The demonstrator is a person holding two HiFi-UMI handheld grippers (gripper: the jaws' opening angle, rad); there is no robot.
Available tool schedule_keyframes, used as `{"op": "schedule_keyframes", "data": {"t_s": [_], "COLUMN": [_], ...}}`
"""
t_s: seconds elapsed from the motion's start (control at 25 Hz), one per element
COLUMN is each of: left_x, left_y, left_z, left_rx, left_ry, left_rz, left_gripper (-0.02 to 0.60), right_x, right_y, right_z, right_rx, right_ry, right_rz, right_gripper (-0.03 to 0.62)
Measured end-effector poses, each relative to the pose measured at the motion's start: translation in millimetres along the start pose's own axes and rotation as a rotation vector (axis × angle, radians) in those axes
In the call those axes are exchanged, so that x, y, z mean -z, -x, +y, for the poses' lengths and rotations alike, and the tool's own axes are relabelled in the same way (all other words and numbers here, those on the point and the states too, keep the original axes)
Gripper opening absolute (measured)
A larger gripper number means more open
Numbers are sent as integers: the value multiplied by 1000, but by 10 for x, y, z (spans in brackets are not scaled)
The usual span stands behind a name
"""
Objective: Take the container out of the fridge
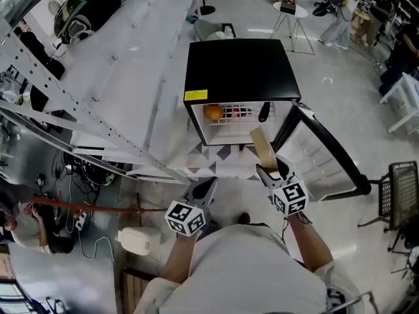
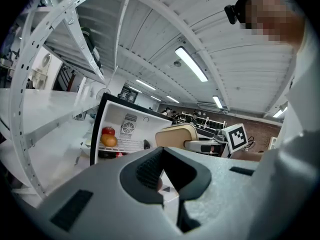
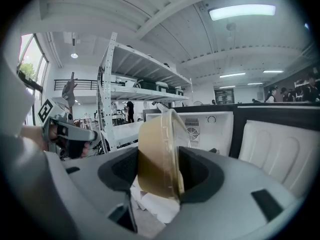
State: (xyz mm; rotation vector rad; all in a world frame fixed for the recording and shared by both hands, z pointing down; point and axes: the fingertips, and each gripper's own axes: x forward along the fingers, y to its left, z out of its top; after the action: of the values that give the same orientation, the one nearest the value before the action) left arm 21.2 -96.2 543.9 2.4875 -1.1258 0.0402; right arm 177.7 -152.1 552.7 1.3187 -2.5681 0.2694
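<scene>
A small black fridge (image 1: 239, 70) stands on the floor with its door (image 1: 314, 152) swung open to the right. A tan round container (image 1: 262, 146) with a clear lid is held on edge just outside the fridge opening, and my right gripper (image 1: 267, 169) is shut on it. In the right gripper view the container (image 3: 157, 154) fills the gap between the jaws, with the fridge (image 3: 210, 126) behind it. My left gripper (image 1: 209, 183) hangs lower left of the opening, shut and empty; in the left gripper view (image 2: 167, 176) only floor shows past its tips.
An orange fruit (image 1: 213, 112), red cans (image 1: 237, 113) and a dark object (image 1: 264, 112) remain on the fridge shelf. A white metal rack (image 1: 118, 77) runs along the left. A black wire basket (image 1: 400, 188) stands at the right. Patterned floor tiles (image 1: 219, 154) lie before the fridge.
</scene>
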Motion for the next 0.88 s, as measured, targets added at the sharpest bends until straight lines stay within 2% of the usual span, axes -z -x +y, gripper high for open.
{"op": "schedule_keyframes", "data": {"t_s": [0.32,0.88], "left_x": [-271,-374], "left_y": [117,255], "left_z": [86,245], "left_rx": [45,76], "left_ry": [-26,-40], "left_rz": [-25,-25], "left_gripper": [2,2], "right_x": [-181,-349], "right_y": [-27,-22], "right_z": [49,215], "right_rx": [55,84], "right_ry": [-6,10], "right_rz": [-9,-15], "right_gripper": [245,247]}}
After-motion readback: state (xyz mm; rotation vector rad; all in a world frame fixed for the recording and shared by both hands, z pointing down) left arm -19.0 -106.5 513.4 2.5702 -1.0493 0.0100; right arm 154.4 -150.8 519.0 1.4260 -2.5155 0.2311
